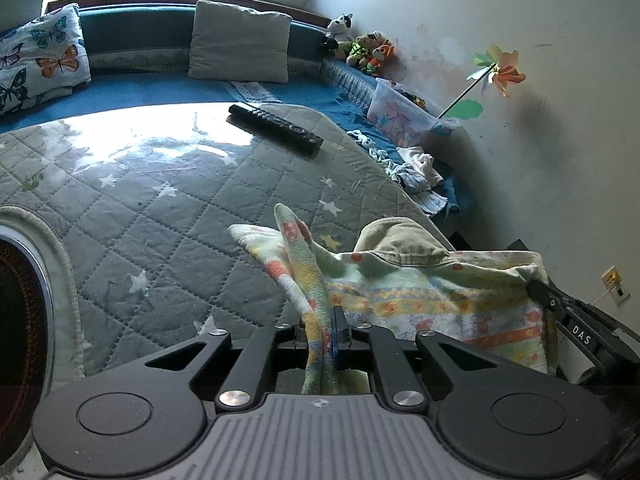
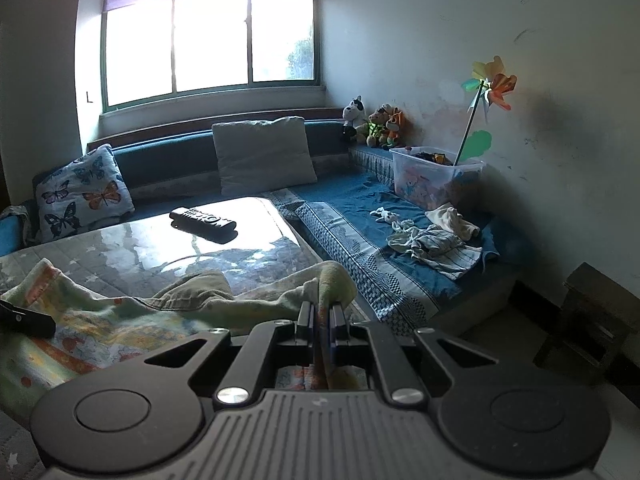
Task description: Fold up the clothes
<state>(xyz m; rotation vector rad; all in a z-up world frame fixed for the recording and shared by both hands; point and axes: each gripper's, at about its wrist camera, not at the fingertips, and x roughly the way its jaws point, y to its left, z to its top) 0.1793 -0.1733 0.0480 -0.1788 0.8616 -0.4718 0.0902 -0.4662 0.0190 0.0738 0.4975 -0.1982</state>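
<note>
Holding pastel printed cotton garment [image 1: 420,300] at two separate edges, apparently so the cloth spreads between them for a fold. Left gripper [image 1: 326,334] jaws pinching a bunched strip; right gripper [image 2: 322,326] jaws clamping a greenish hem. Garment sagging onto grey quilted star-print tabletop [image 1: 160,216], well apart from black remote control [image 1: 276,128].

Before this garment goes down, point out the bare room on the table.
Free: the quilted table cover between the remote and the patterned garment that both grippers pinch. Crowded: the blue sofa seat by the wall, with loose clothes and a toy bin.
</note>
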